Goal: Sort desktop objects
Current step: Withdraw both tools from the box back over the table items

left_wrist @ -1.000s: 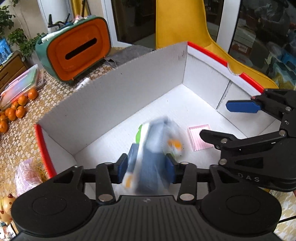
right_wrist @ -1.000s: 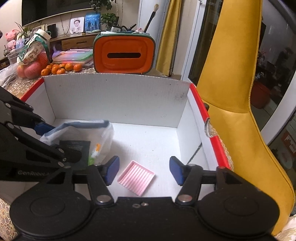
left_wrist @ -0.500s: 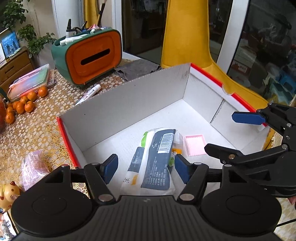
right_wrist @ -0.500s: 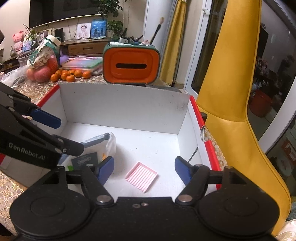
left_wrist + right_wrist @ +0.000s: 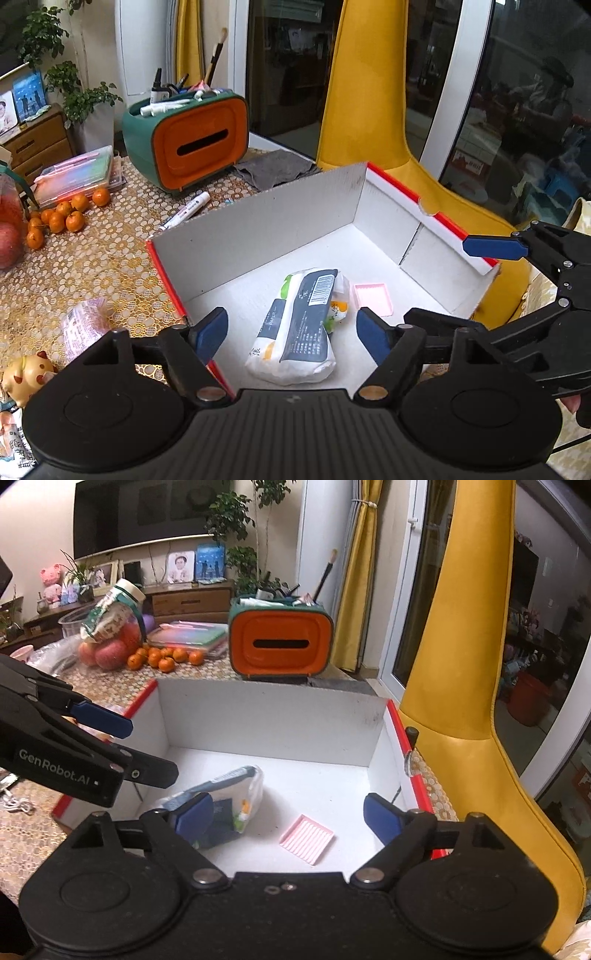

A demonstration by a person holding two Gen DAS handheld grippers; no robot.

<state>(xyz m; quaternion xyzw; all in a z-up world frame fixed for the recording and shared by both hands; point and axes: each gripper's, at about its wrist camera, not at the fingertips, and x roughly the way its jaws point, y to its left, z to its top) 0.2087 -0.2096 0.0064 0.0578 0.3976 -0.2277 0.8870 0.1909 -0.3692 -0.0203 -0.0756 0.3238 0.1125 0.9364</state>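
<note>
Left gripper (image 5: 291, 330) had just been opening, nothing clamped, tissue pack (image 5: 295, 328) lay loose on the box (image 5: 258, 229) floor below its spread jaws, beside pink tray (image 5: 372, 298); right gripper (image 5: 288, 812) likewise opening, empty.

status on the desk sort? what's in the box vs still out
Done: tissue pack and pink tray lie in the white box. In hand: nothing; left gripper and right gripper are open, jaws just widened. Left: marker and pink packet sit on the table.
</note>
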